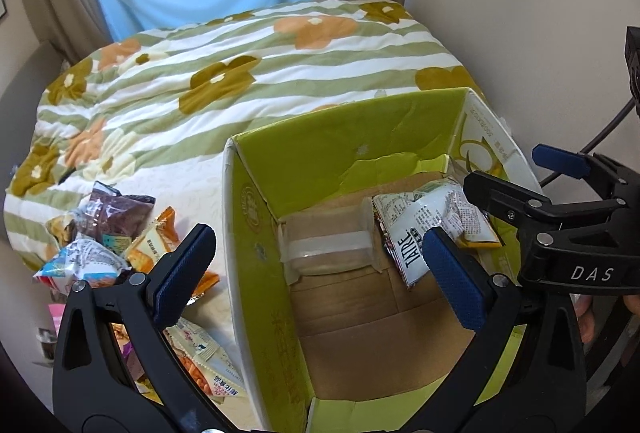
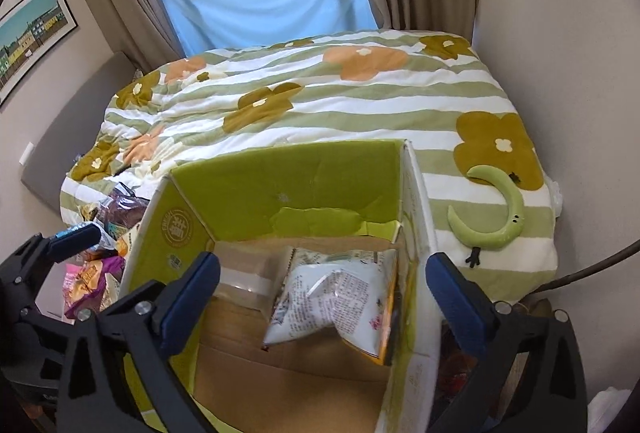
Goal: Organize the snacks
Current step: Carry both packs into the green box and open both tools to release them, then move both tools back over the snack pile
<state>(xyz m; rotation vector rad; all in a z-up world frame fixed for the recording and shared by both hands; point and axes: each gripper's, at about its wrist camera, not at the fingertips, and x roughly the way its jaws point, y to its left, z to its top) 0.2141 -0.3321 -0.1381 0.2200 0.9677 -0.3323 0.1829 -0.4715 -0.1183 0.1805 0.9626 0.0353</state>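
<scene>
left gripper (image 1: 316,273) wide open, empty | right gripper (image 2: 324,293) same | packs (image 2: 332,297) in box (image 2: 280,169) | pile (image 1: 104,245) beside it

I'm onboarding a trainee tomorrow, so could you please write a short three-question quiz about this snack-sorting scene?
1. True or false: the left gripper is shut on a snack packet.
2. Where do the unsorted snack packets lie relative to the cardboard box?
A. inside it
B. on the bed at its left
C. on the striped quilt behind it
3. Fill in: the white snack bag in the box lies against its ____ wall.

Key
1. False; both it and the right gripper are open and empty.
2. B
3. Right
</scene>
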